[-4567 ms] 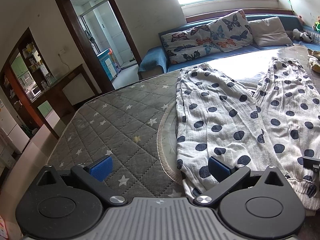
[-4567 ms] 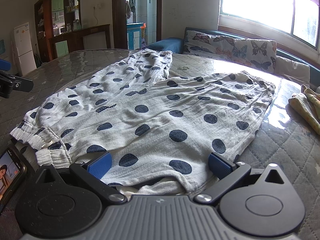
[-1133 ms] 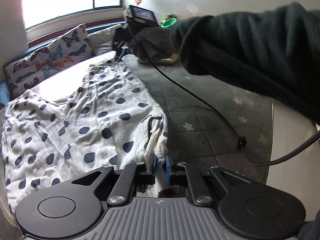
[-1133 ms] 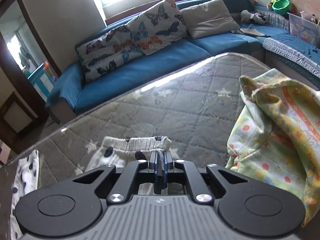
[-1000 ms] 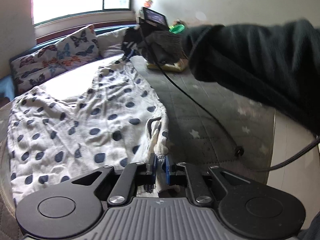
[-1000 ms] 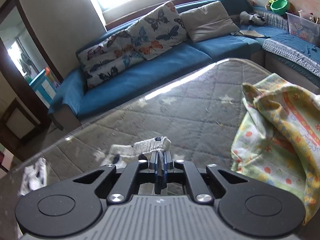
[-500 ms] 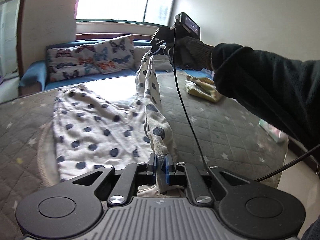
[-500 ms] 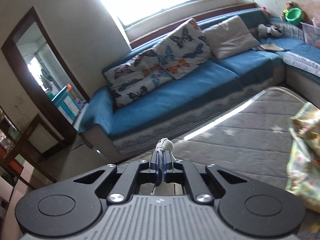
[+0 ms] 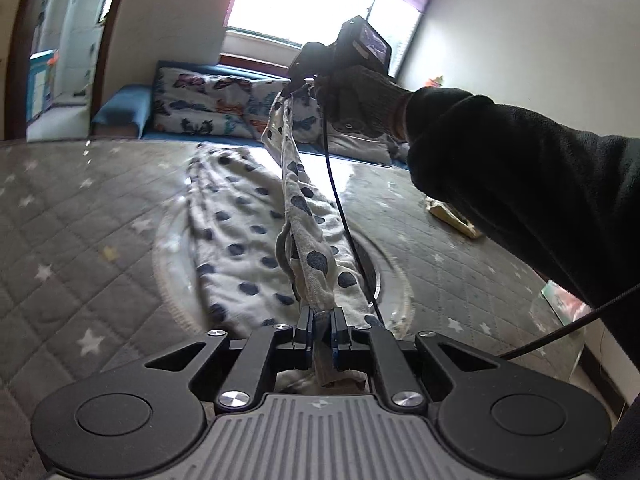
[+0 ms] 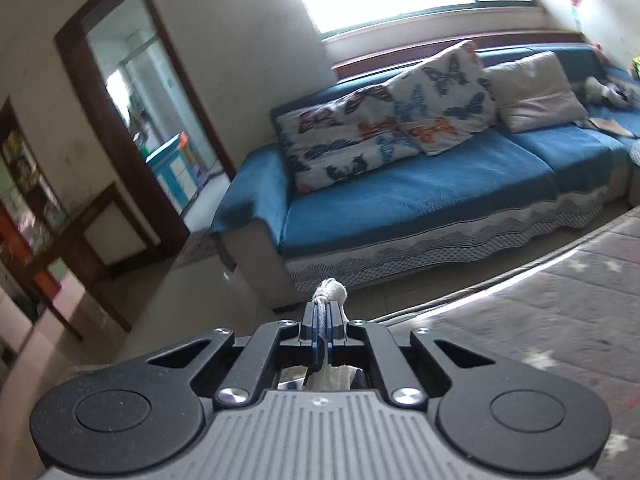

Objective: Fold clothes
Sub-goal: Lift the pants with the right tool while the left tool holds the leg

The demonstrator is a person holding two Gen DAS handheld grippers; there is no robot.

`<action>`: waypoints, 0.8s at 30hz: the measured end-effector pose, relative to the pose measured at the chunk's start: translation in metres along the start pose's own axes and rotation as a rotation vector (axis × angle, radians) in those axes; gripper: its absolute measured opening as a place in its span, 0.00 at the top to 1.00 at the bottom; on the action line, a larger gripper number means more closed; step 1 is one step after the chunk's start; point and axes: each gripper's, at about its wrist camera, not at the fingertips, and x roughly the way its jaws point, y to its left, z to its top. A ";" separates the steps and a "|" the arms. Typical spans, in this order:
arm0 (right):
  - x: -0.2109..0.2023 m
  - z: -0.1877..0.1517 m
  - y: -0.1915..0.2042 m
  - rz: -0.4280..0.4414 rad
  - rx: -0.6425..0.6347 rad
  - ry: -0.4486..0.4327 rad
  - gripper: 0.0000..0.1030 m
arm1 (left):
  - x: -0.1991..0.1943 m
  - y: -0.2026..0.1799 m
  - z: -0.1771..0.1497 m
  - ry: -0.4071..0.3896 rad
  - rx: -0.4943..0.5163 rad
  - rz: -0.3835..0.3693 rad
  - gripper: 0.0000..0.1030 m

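White trousers with dark polka dots [image 9: 244, 236] lie partly on the grey star-quilted table [image 9: 72, 216]. One leg is lifted and stretched taut between my two grippers. My left gripper [image 9: 322, 326] is shut on the near end of that leg. My right gripper [image 9: 292, 90], held in a gloved hand, is shut on the far end, raised above the table. In the right wrist view the right gripper [image 10: 323, 322] pinches a white bunch of the trousers [image 10: 330, 291], the rest hidden beneath it.
A yellow patterned garment [image 9: 452, 216] lies at the table's right. A black cable [image 9: 340, 208] hangs from the right gripper across the table. A blue sofa [image 10: 420, 192] with butterfly cushions [image 10: 384, 128] stands beyond the table edge. A doorway [image 10: 132, 112] is at left.
Both grippers have lifted and swung left with the trouser leg, which now hangs taut between them above the other leg. The right wrist view has tipped away from the table toward the sofa.
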 end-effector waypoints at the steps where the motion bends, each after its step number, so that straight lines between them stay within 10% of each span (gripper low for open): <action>1: 0.008 -0.004 0.009 0.004 -0.015 0.010 0.97 | -0.001 0.004 -0.001 0.002 -0.014 0.001 0.91; 12: 0.055 -0.042 0.101 0.095 -0.133 0.116 0.93 | -0.005 0.030 -0.011 0.031 -0.074 0.024 0.91; 24: -0.032 -0.038 0.091 0.059 -0.386 0.158 0.87 | -0.007 0.030 -0.012 0.040 -0.057 0.061 0.86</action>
